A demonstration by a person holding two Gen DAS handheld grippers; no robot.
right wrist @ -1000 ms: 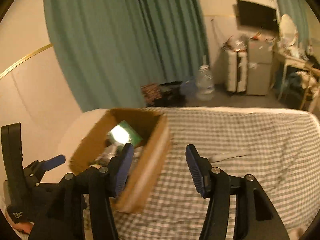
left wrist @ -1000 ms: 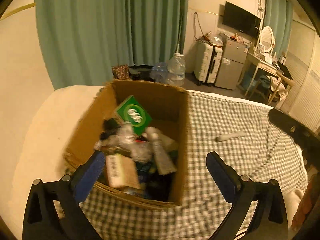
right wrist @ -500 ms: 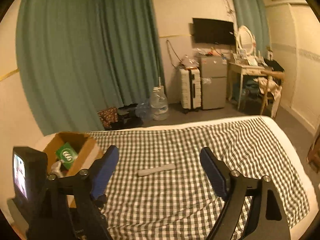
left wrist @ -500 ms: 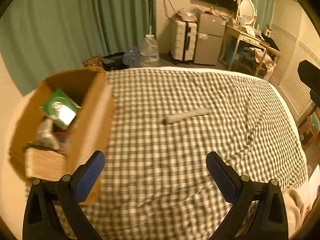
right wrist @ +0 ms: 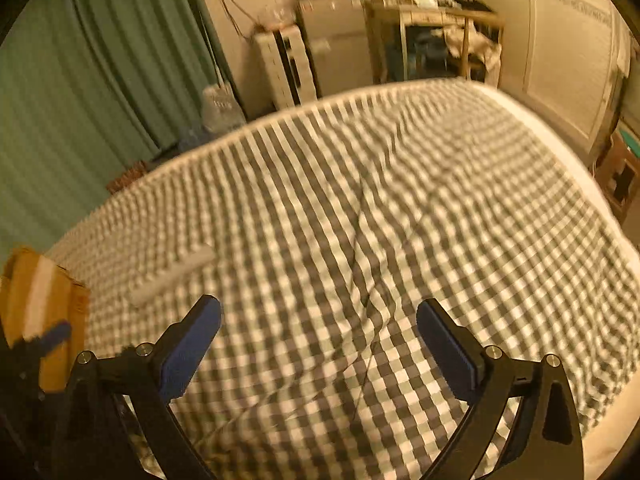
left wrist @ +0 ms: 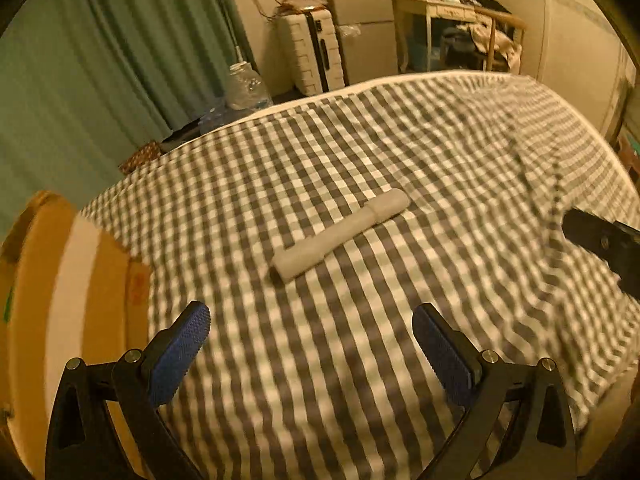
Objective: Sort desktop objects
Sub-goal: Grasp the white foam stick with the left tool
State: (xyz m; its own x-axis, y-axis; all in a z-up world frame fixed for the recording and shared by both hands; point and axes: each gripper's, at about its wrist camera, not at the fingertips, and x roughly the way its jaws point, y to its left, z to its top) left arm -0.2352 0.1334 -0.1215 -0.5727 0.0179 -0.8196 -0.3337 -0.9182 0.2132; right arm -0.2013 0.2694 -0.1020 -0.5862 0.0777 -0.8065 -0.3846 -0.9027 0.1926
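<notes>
A pale grey tube-shaped object (left wrist: pixel 342 234) lies alone on the grey-and-white checked cloth (left wrist: pixel 360 380), ahead of and a little above my left gripper (left wrist: pixel 312 320), which is open and empty. In the right wrist view the same tube (right wrist: pixel 172 276) lies to the left, blurred, ahead of my open, empty right gripper (right wrist: pixel 318 320). The cardboard box (left wrist: pixel 68 300) stands at the left edge of the cloth; only its outer wall shows, its contents are hidden. It also shows in the right wrist view (right wrist: pixel 44 308).
Part of the right gripper's black body (left wrist: pixel 604 244) reaches in at the right of the left wrist view. Beyond the cloth stand green curtains (left wrist: pixel 100 60), a water jug (left wrist: pixel 244 84), a white suitcase (left wrist: pixel 312 52) and a desk (left wrist: pixel 452 20).
Both grippers have swung right, away from the box, and moved down toward the cloth. The box slid to the left edge of both views and the tube came closer.
</notes>
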